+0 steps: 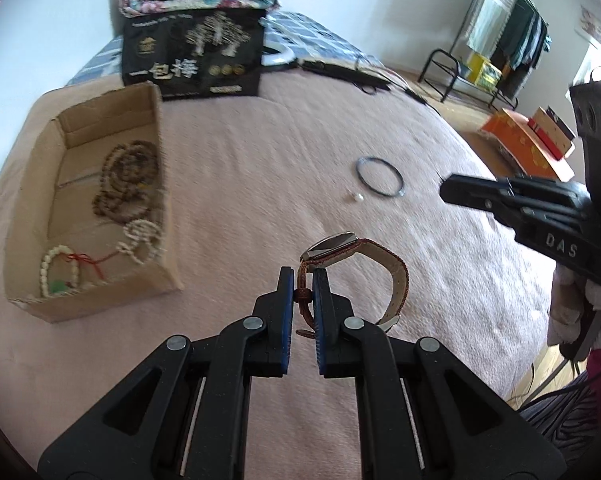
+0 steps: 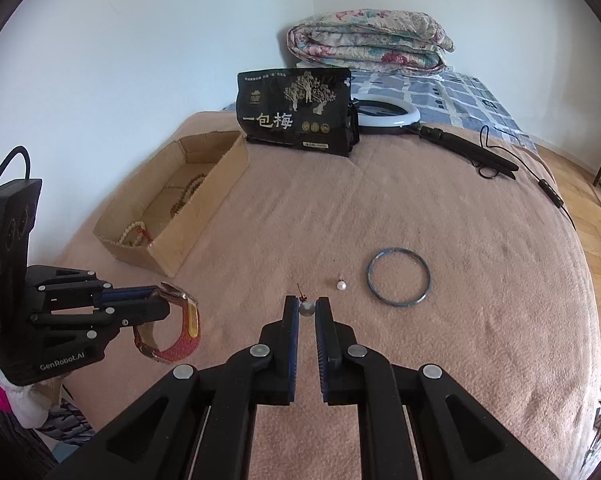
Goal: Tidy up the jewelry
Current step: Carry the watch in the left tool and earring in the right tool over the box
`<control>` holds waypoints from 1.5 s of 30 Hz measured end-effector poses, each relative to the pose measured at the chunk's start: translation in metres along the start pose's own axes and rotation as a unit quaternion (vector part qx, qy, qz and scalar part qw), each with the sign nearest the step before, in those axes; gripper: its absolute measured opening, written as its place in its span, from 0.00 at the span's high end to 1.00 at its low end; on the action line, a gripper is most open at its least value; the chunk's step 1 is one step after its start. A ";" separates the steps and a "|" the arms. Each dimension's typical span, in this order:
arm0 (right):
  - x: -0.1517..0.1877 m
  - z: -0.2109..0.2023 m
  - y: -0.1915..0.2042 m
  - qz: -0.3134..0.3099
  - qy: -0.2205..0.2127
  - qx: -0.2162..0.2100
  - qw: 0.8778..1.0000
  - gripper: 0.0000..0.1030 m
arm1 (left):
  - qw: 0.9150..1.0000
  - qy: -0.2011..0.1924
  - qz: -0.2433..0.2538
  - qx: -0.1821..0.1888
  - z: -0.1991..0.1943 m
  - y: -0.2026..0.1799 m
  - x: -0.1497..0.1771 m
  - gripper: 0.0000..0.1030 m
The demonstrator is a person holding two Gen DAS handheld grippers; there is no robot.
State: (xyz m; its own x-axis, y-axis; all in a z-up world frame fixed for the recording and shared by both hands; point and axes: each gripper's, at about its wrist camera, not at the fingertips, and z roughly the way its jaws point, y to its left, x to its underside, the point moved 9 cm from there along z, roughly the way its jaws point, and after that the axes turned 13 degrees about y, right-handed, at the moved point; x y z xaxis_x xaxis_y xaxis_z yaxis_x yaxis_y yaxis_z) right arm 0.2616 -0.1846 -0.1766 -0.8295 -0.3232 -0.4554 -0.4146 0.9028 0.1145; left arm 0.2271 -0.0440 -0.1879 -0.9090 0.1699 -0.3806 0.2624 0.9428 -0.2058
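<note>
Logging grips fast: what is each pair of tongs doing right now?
Left tongs: closed on the strap of the watch.
Right tongs: closed on a pearl earring.

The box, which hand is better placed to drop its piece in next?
Probably left. The left gripper is shut on the watch strap, and the box lies just to its left. The right gripper holds a pearl earring farther from it.
</note>
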 end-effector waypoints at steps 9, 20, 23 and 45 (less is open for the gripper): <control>-0.027 -0.004 0.039 -0.021 -0.019 -0.016 0.999 0.94 | 0.997 -0.044 -0.065 -0.017 -0.036 0.071 -0.028 0.93; -0.064 -0.001 0.114 -0.069 -0.041 -0.056 0.995 0.94 | 0.989 -0.070 -0.111 -0.065 -0.056 0.153 -0.063 0.93; -0.073 0.005 0.131 -0.076 -0.040 -0.066 0.994 0.94 | 0.988 -0.076 -0.112 -0.077 -0.058 0.168 -0.073 0.93; -0.098 0.075 0.195 -0.077 0.003 -0.100 0.992 0.94 | 0.983 -0.049 -0.159 -0.079 -0.020 0.248 -0.105 0.93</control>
State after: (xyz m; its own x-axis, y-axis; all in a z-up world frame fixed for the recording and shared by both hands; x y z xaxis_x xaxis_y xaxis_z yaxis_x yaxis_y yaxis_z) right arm 0.2902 0.0448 -0.1762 -0.7524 -0.4559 -0.4755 -0.6026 0.7679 0.2173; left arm 0.3808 0.1777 -0.1809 -0.8997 -0.1613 -0.4057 -0.0901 0.9778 -0.1890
